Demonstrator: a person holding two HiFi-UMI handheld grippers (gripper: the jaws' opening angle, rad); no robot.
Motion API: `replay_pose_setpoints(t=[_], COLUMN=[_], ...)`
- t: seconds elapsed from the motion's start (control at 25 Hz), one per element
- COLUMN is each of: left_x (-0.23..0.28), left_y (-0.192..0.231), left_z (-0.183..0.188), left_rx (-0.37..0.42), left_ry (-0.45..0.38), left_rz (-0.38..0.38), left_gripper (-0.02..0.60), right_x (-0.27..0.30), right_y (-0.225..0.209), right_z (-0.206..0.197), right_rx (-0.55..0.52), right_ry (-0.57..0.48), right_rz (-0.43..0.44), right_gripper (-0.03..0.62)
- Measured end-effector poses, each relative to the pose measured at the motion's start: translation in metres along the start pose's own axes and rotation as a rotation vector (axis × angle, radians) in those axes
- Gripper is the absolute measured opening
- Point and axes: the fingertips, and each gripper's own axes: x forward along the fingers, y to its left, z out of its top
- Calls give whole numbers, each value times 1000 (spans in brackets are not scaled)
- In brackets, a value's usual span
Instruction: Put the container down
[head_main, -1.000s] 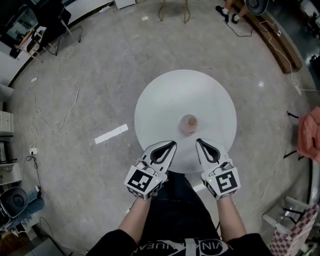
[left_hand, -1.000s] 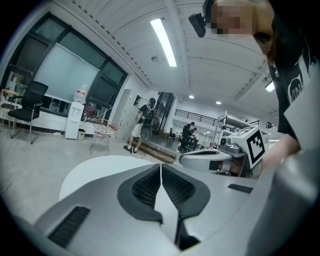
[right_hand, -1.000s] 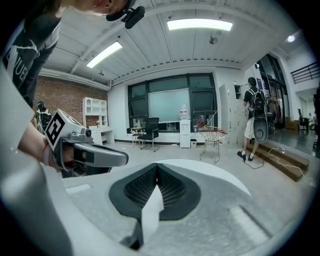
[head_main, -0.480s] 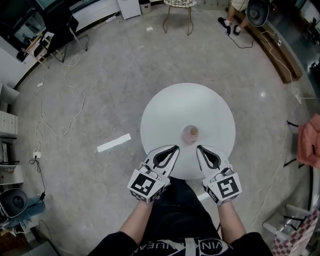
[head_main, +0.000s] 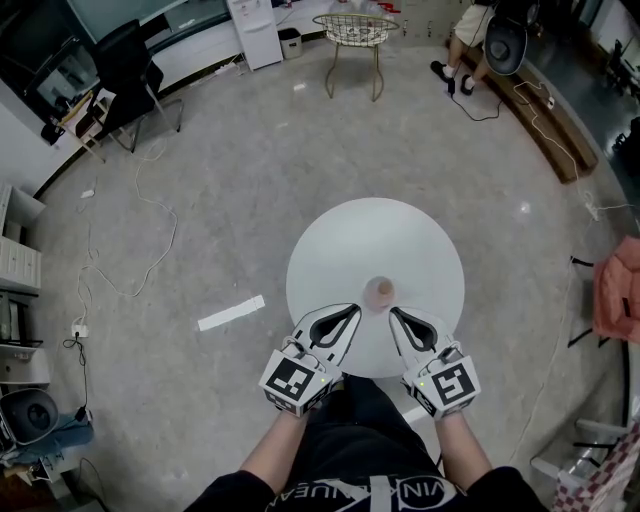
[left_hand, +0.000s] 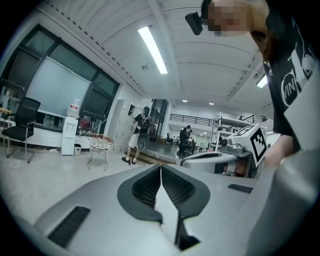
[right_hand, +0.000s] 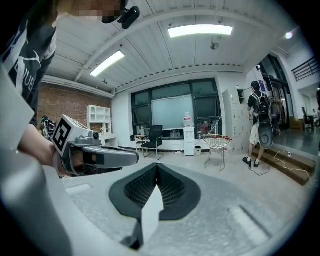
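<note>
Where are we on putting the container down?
Done: the small pinkish container sits on the round white table, apart from both grippers. In hand: nothing; the left gripper and the right gripper are shut and empty, on the table's near side. Left: nothing that shows for this task.

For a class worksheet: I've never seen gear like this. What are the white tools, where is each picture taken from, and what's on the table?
A person holds a two-jaw gripper in each hand: the left gripper and the right gripper. The top-down picture comes from a camera on the person's head. The other two come from cameras riding on each gripper, looking along its jaws. Both grippers are shut and hold nothing. On the round table stands one small container, just beyond the tips, held by neither.
</note>
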Motion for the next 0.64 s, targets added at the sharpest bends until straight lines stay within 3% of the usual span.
replay_pose_setpoints(t=[0.64], left_x=[-8], left_y=[2], left_z=[40], left_rx=[56], left_ry=[-58], left_rz=[2], left_gripper=[15], right_x=[-9], right_y=[0], right_z=[31], right_rx=[-19], right_ry=[-30], right_rz=[6], right_gripper=[6])
